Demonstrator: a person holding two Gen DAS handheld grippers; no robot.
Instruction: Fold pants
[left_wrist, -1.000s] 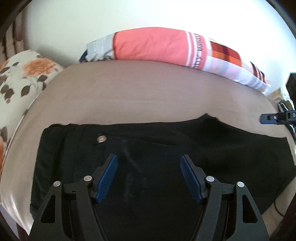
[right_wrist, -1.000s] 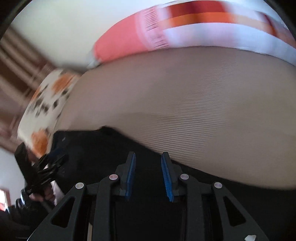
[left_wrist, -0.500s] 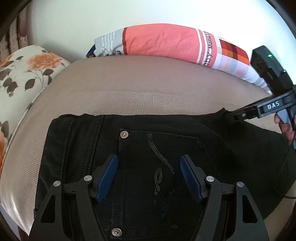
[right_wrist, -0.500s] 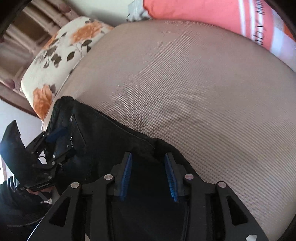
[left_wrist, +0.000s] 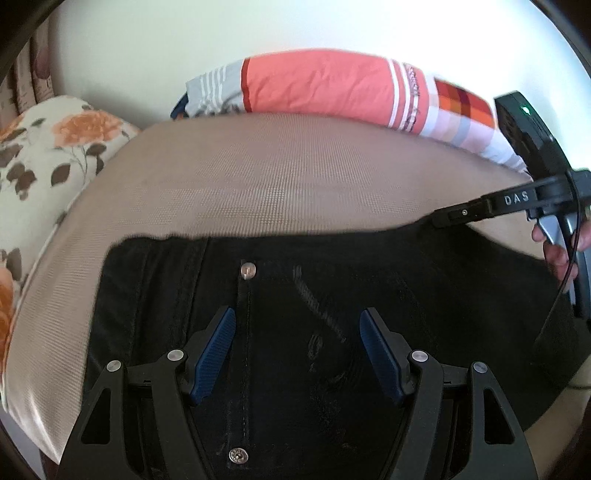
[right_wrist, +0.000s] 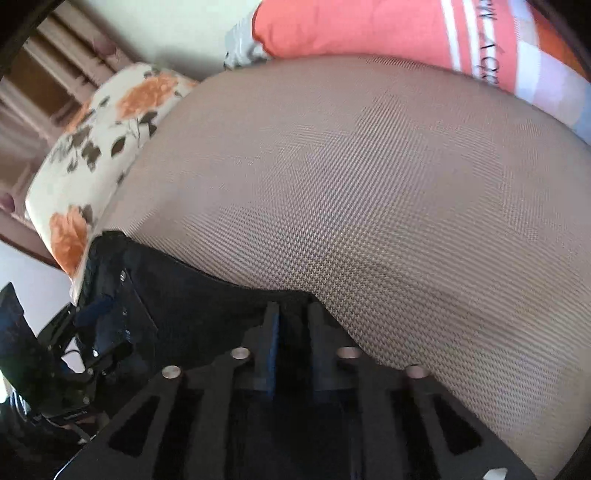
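Observation:
Black pants (left_wrist: 332, 295) lie flat on a beige bedsheet (left_wrist: 277, 177), back pocket with rivets facing up. My left gripper (left_wrist: 297, 350) is open and hovers over the pocket area near the waist end, holding nothing. My right gripper (right_wrist: 291, 325) is shut on the far edge of the pants (right_wrist: 192, 295) at the crotch bend. It also shows in the left wrist view (left_wrist: 454, 216), pinching that edge at the right. The left gripper shows at the lower left of the right wrist view (right_wrist: 92, 332).
A coral, striped and plaid pillow (left_wrist: 332, 88) lies along the back by the white wall. A floral cushion (left_wrist: 44, 147) sits at the left. Bare beige sheet (right_wrist: 369, 203) stretches beyond the pants.
My right gripper has closed from a narrow gap onto the pants' far edge. My left gripper stayed open over the pocket, with only small camera shifts.

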